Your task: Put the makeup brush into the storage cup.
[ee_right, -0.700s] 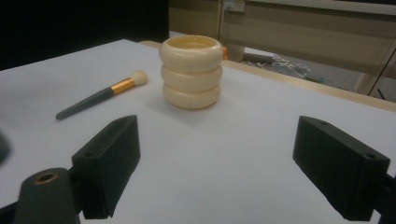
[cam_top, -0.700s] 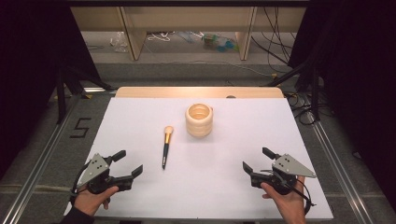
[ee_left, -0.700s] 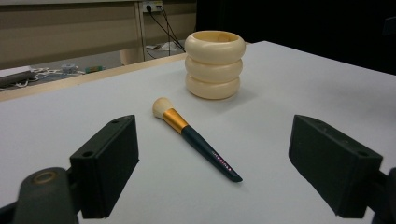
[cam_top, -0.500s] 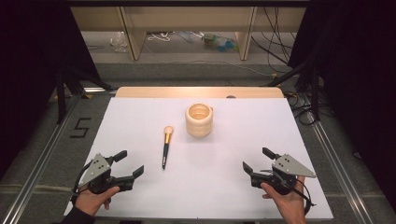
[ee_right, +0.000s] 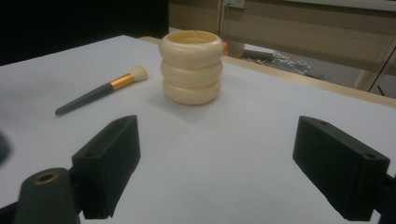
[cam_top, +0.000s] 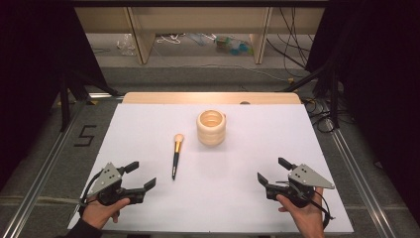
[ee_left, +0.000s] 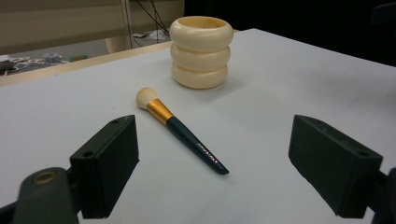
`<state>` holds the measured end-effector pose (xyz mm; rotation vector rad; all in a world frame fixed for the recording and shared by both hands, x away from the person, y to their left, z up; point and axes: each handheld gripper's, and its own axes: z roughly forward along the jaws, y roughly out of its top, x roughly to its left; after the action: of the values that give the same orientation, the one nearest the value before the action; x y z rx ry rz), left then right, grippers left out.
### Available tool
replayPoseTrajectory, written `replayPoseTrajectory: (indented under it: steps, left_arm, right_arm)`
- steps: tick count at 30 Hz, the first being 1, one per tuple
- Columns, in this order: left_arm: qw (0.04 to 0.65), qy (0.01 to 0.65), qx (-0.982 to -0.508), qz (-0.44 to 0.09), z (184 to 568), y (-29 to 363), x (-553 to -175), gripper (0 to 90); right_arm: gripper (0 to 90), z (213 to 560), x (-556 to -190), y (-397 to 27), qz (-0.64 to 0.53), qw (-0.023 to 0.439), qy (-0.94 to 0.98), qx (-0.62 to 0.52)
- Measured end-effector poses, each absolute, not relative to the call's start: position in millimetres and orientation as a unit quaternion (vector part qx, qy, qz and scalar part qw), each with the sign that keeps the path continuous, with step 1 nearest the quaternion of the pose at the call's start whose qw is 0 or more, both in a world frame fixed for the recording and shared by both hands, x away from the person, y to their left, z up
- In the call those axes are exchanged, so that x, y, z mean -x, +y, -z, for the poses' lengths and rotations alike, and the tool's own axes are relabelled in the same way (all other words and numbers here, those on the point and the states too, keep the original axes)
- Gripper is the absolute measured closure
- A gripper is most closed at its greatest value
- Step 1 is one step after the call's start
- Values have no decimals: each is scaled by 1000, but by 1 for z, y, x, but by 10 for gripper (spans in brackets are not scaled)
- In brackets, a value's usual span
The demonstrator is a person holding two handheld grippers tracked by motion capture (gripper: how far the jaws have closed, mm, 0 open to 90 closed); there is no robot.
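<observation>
Brush [ee_left: 182,132] with unreadable handle print, "5" [cam_top: 84,135] marked beside table [cam_top: 148,129]

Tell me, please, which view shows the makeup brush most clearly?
The left gripper view: the makeup brush lies close, with bristles, gold ferrule and printed handle distinct. The right gripper view shows it farther off; the high view shows it small.

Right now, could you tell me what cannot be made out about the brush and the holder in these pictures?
- Inside of the cream three-ringed holder: left and right gripper views, hidden by its own rim.
- Pale lettering on the dark-handled, gold-banded makeup brush: left gripper view, too small to read.
- Orange object behind the holder: right gripper view, mostly hidden by the holder.
</observation>
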<state>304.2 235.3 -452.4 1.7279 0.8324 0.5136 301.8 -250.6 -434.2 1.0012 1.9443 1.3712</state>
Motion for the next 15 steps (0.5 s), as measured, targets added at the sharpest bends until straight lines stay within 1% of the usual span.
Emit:
replayPoseTrajectory:
  steps: [2,4,6,8,11,13,14,15]
  left_arm:
    - [545,353,-730,-213,453,235,-305,159]
    - [530,367,-739,-196,454,231,-307,159]
    - [524,360,-747,-195,454,231,-308,161]
    - [508,368,-756,-187,454,225,-309,161]
    - [501,371,-762,-174,455,222,-314,161]
    - [483,375,-774,-164,455,220,-319,159]
    - [483,375,-774,-164,455,220,-319,159]
    - [471,378,-779,-169,454,218,-324,159]
  right_arm:
    - [158,434,-302,-251,-510,278,724,-373]
    - [158,435,-302,-250,-508,279,724,-373]
    - [158,435,-302,-251,-507,277,726,-374]
    - [158,436,-303,-249,-517,272,721,-373]
    - [158,435,-302,-251,-502,273,730,-375]
    - [158,437,-303,-250,-506,277,726,-374]
    - [158,437,-303,-250,-506,276,726,-374]
    - [158,437,-303,-250,-506,277,727,-374]
